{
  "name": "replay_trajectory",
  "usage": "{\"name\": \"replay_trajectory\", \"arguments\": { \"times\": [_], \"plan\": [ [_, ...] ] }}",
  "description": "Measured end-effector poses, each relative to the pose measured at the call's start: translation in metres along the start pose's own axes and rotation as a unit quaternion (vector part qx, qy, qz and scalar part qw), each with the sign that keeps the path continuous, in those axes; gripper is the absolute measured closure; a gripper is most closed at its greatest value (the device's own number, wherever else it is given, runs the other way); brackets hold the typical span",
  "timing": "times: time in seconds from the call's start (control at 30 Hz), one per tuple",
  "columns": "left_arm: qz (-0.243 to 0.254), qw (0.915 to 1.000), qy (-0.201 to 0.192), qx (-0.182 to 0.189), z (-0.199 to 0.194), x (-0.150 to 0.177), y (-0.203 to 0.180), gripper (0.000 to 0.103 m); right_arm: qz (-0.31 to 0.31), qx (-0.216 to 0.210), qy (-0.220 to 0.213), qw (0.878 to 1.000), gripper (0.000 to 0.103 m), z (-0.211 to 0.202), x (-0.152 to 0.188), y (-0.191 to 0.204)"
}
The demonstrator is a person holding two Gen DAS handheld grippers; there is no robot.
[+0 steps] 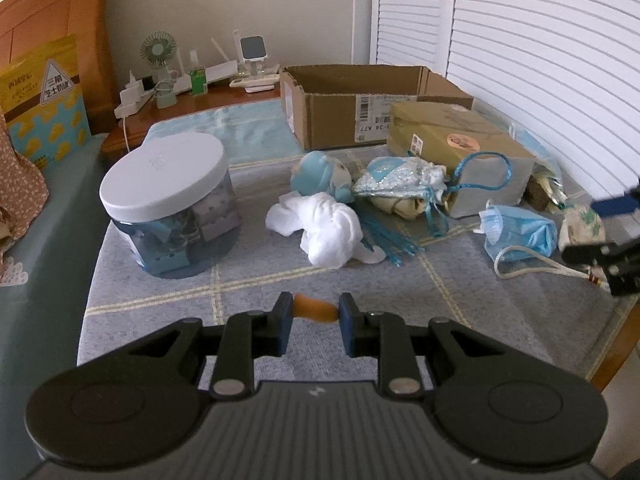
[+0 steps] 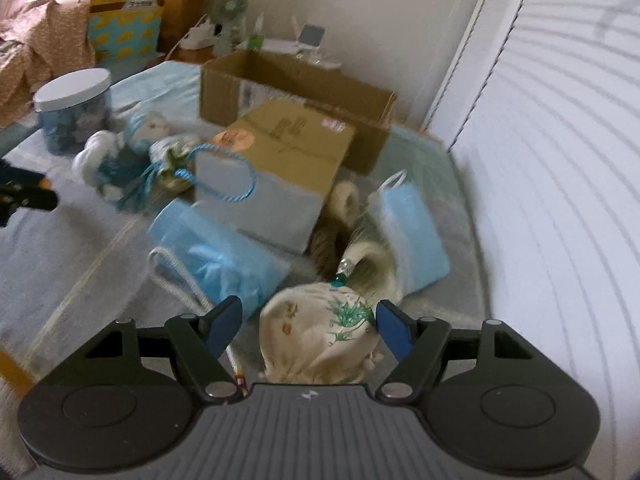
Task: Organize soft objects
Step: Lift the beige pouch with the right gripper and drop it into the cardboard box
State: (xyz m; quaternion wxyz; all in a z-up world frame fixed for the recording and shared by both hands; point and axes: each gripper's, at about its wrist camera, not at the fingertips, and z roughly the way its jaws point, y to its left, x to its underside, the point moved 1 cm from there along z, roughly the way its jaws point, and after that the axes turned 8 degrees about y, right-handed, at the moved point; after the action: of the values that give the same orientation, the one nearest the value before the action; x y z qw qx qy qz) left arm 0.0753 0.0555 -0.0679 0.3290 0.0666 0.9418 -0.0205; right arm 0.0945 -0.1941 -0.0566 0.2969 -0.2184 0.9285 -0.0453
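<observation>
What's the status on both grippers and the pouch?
Left gripper shut on small orange piece. Right gripper open, straddling cream pouch, not clamped. Blue mask and white cord crowd its left side.

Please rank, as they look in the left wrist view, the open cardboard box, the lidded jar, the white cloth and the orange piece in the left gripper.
1. Cardboard box, though farthest.
2. Jar.
3. White cloth.
4. Orange piece, held by the left gripper, though nearest.
</observation>
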Motion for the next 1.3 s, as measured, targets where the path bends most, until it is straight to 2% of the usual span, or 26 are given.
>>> {"name": "replay_trajectory", "arguments": {
  "times": [0.23, 0.33, 0.43, 0.63, 0.7, 0.73, 1.03, 1.3],
  "plan": [
    [0.007, 0.9999, -0.006, 0.004, -0.003, -0.001, -0.003, 0.08, 0.014, -0.062, 0.029, 0.998, 0.024, -0.011, 0.015, 0.006],
    [0.013, 0.9999, -0.009, 0.006, -0.005, -0.001, -0.005, 0.08, 0.011, -0.08, 0.025, 0.996, 0.024, -0.016, 0.014, 0.008],
    [0.017, 0.9998, -0.013, 0.006, -0.008, -0.001, -0.007, 0.08, 0.015, -0.069, 0.023, 0.997, 0.023, -0.015, 0.011, 0.005],
    [0.024, 0.9996, -0.01, 0.007, -0.01, -0.002, -0.008, 0.08, 0.018, -0.078, 0.04, 0.996, 0.022, -0.004, 0.008, 0.009],
    [0.028, 0.9995, -0.008, 0.009, -0.01, -0.003, -0.009, 0.08, 0.015, -0.065, 0.048, 0.997, 0.031, -0.002, 0.008, 0.013],
    [0.03, 0.9995, -0.007, 0.011, -0.01, -0.003, -0.009, 0.08, 0.015, -0.06, 0.048, 0.997, 0.032, -0.002, 0.007, 0.013],
    [0.069, 0.9969, -0.002, 0.037, -0.023, -0.013, -0.014, 0.08, 0.032, -0.053, 0.017, 0.998, 0.036, -0.034, 0.0, 0.002],
    [0.118, 0.9911, -0.01, 0.062, -0.035, -0.028, -0.022, 0.08, 0.063, -0.051, -0.01, 0.997, 0.036, -0.066, -0.027, -0.016]
  ]
}}
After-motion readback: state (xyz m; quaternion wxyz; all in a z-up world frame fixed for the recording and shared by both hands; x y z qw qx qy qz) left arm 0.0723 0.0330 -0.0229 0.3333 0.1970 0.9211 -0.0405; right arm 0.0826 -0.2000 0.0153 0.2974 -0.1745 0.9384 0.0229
